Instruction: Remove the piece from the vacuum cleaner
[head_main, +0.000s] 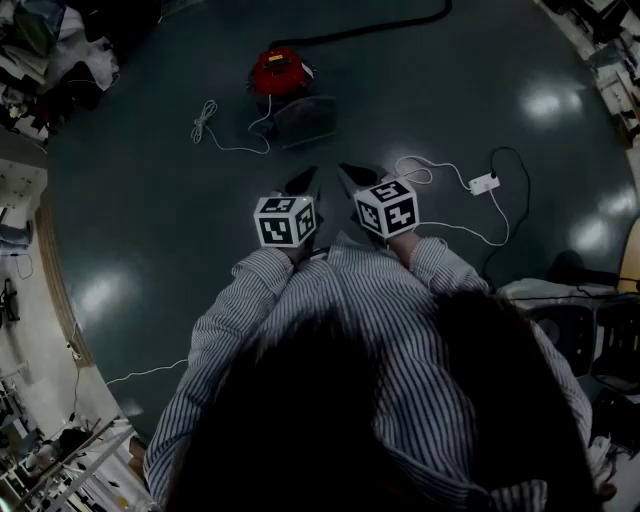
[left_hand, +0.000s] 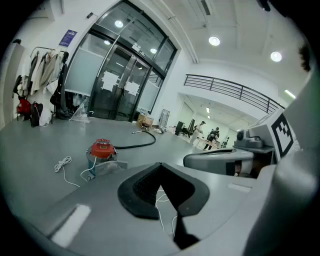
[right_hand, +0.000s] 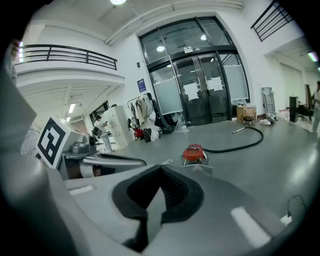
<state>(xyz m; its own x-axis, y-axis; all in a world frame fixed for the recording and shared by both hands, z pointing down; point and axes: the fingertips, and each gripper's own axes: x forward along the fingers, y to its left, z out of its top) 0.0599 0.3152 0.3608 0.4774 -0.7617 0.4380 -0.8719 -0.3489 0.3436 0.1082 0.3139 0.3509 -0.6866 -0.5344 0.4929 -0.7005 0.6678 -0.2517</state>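
Note:
The vacuum cleaner (head_main: 278, 72) is a small canister with a red lid, standing on the grey floor ahead of me. A grey flat piece (head_main: 305, 118) lies against its near side. It also shows as the vacuum cleaner (left_hand: 101, 150) in the left gripper view and the vacuum cleaner (right_hand: 194, 153) in the right gripper view. A black hose (head_main: 370, 28) runs off behind it. My left gripper (head_main: 305, 180) and right gripper (head_main: 353, 177) hang side by side in front of my chest, well short of the canister. Both are shut with nothing between the jaws, as the left gripper (left_hand: 161, 166) and right gripper (right_hand: 160, 168) show.
A coiled white cable (head_main: 205, 120) lies left of the vacuum. A white adapter with cables (head_main: 483, 183) lies to the right. Clutter and shelving (head_main: 40, 50) line the left edge, and a dark chair (head_main: 575, 320) stands at right. Glass doors (right_hand: 200, 95) stand beyond.

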